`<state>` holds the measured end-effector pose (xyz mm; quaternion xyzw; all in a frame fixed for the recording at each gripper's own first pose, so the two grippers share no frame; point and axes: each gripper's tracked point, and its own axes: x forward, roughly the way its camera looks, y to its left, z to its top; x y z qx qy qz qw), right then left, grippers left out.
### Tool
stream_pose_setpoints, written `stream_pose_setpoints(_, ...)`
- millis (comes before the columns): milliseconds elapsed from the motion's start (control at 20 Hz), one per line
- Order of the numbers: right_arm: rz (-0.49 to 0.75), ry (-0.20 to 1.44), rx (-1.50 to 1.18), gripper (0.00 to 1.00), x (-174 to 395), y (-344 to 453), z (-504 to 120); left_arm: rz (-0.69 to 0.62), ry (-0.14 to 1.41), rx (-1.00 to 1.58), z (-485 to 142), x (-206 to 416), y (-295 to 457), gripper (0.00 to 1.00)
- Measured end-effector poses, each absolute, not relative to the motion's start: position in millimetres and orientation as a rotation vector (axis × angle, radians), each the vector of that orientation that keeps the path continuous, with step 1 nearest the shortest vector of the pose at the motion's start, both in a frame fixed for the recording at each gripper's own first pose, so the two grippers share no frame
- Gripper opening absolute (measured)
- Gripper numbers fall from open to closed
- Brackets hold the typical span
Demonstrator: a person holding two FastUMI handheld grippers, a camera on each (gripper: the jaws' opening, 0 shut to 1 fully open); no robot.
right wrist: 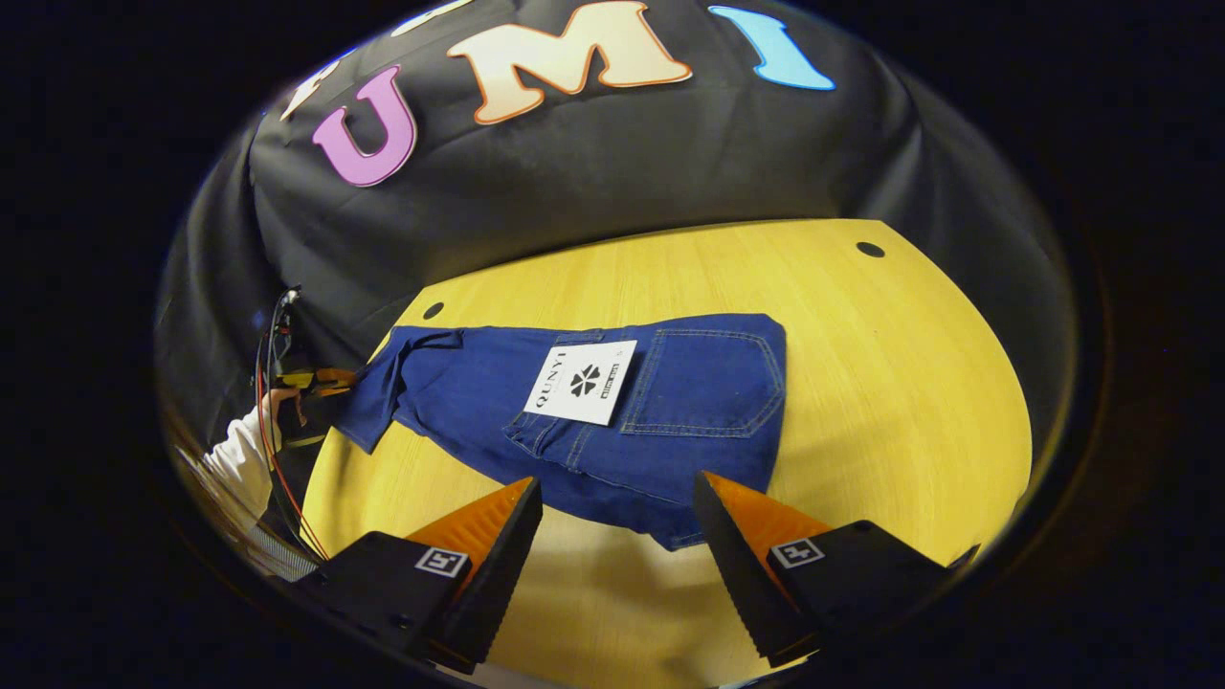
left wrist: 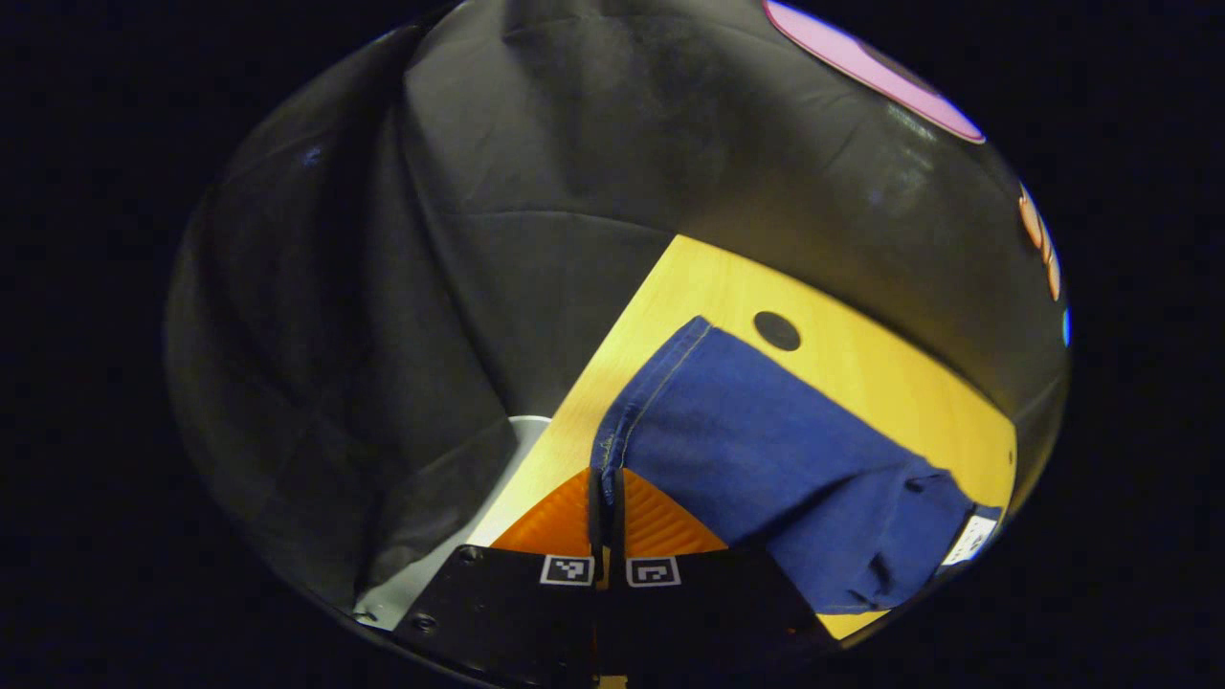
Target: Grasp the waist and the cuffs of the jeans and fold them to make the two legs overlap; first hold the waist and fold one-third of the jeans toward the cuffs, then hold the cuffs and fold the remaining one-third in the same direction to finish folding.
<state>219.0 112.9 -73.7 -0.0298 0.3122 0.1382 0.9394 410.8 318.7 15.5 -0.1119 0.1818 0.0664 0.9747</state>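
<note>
The jeans (right wrist: 612,402) lie flat on the yellow table (right wrist: 909,383), legs overlapped, waist nearest the right gripper. At the cuff end, the left gripper (left wrist: 607,498) pinches the hem with fingers closed, probably to anchor it. The right gripper (right wrist: 617,517) hovers level, fingers wide apart and empty, aligned toward the waist.

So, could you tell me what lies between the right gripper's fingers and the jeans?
Bare wooden table; the right gripper view shows the right gripper open just short of the jeans.

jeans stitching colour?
Light thread on dark blue jeans; clearest around the back pocket, right gripper view.
</note>
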Motion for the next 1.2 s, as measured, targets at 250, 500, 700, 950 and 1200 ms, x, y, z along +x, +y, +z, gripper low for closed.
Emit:
stream_pose_setpoints(250, 0.264, 0.601, -0.032, 0.98, 209, 92, -59, -0.004, 0.273, -0.247, 30, 396, 321, 0.00)
stream_pose_setpoints(500, 0.274, 0.570, -0.013, 0.99, 202, 62, -44, -0.123, 0.224, -0.202, 33, 385, 314, 0.00)
stream_pose_setpoints(700, 0.295, 0.565, 0.009, 0.98, 198, 30, -38, -0.196, 0.185, -0.145, 47, 361, 295, 0.00)
stream_pose_setpoints(950, 0.368, 0.548, 0.011, 0.93, 202, 5, -29, -0.354, 0.167, -0.144, 48, 328, 218, 0.00)
stream_pose_setpoints(1200, 0.407, 0.528, 0.013, 0.93, 199, -24, -19, -0.409, 0.232, 0.003, 1, 311, 137, 0.00)
